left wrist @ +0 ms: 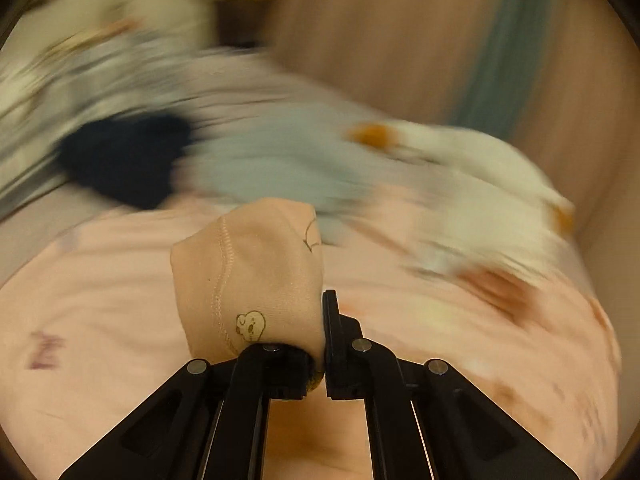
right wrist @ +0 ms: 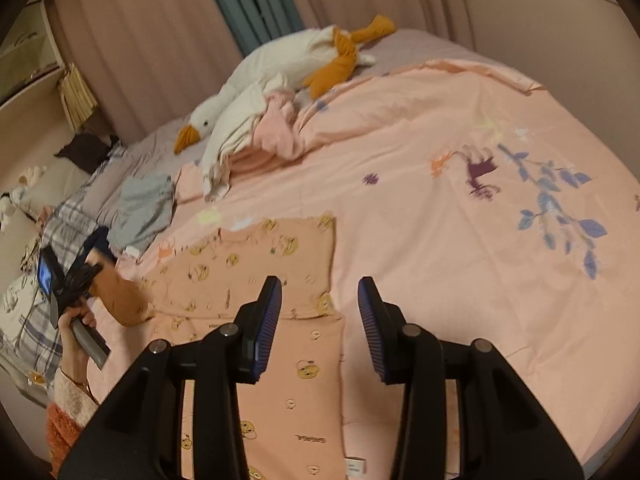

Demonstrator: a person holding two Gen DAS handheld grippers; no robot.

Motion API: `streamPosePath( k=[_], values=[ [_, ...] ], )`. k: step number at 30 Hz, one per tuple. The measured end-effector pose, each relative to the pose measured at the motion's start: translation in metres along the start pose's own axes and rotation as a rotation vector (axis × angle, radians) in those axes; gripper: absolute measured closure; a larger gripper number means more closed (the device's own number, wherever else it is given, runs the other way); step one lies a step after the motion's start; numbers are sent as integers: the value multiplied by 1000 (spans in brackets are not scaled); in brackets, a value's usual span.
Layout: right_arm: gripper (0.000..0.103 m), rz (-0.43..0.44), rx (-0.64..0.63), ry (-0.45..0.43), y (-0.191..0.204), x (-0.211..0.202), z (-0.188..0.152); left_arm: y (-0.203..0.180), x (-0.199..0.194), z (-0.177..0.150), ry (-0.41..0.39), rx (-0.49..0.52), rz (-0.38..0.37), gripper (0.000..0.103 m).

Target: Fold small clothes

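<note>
A pink duvet (right wrist: 420, 184) covers the bed. The left gripper (left wrist: 320, 344), tilted downward, is clamped on a fold of the peach printed garment (right wrist: 256, 280), lifting it at nine o'clock. The right gripper (right wrist: 320, 320) hovers above the garment's middle, jaws apart, empty. A plush goose (right wrist: 280, 60) lies at twelve o'clock.

Pink curtains (right wrist: 160, 40) and a teal drape (right wrist: 256, 4) hang behind the bed (right wrist: 460, 240).

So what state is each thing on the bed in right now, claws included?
Left claw: shut on the peach shirt's lifted sleeve.
Right claw: open, holding nothing, above the shirt.
Peach shirt: spread flat on the duvet.
Goose plush: lying on its side.
Grey garment: crumpled, unfolded.
</note>
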State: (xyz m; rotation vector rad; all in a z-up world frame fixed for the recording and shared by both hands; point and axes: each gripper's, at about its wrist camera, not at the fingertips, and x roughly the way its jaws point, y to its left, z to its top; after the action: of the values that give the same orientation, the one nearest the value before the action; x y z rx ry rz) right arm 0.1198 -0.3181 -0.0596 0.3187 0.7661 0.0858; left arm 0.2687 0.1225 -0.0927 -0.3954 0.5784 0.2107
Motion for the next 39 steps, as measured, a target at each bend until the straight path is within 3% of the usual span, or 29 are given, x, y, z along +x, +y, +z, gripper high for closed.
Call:
streamPosePath(
  k=[2,5,6,7,8,9,10,11,12,13,15,18,19,20,22,24,26,27,28,30,34,37,39],
  values=[
    [62,-5,-1,-24,-6,-12,0,-64,1,-23,31,65,-105,100],
    [62,55,72,-62,-25,-32,3,-147,24,-78,206,150,-201,98],
    [61,68,86,-73,-29,-36,3,-160,29,-90,268,187,-202,91],
    [52,80,95,-81,-33,-39,4,-182,35,-109,382,265,-207,86],
    [38,92,101,-83,-36,-39,5,-193,33,-121,425,330,-238,81],
    [34,97,109,-75,-39,-35,5,-203,22,-130,417,398,-279,81],
    [34,95,103,-57,-39,-30,4,-210,6,-134,357,473,-278,81],
    [34,94,89,-26,-38,-23,4,-213,-8,-133,294,516,-250,79],
    [34,102,82,5,-37,-16,3,-214,-22,-129,232,553,-225,71],
    [34,123,90,19,-37,-11,3,-209,-39,-122,195,576,-242,64],
    [34,197,109,36,-37,1,3,-184,-59,-105,192,528,-282,35],
    [34,302,148,127,-33,35,-1,-122,-73,-87,182,349,-283,31],
    [34,320,157,154,-30,44,-3,-86,-75,-81,170,244,-266,29],
    [34,331,174,187,-28,55,-6,-73,-73,-81,173,201,-238,26],
    [34,301,202,256,-21,76,-11,-35,-70,-87,239,143,-172,26],
    [35,258,176,297,-8,88,-17,-10,-65,-98,266,118,-215,25],
    [35,260,143,303,8,94,-23,4,-54,-103,273,130,-139,25],
    [35,260,134,309,16,97,-26,12,-53,-104,251,159,-52,25],
    [35,253,123,311,21,99,-27,24,-48,-108,196,152,82,25],
    [34,212,64,296,40,102,-31,38,-41,-114,164,114,205,25],
    [34,171,-90,283,87,110,-37,33,-25,-116,196,189,234,25],
    [31,159,-237,293,131,130,-36,31,-27,-120,183,286,305,25],
    [31,67,-300,339,158,157,-35,41,-22,-122,205,321,323,25]
  ],
)
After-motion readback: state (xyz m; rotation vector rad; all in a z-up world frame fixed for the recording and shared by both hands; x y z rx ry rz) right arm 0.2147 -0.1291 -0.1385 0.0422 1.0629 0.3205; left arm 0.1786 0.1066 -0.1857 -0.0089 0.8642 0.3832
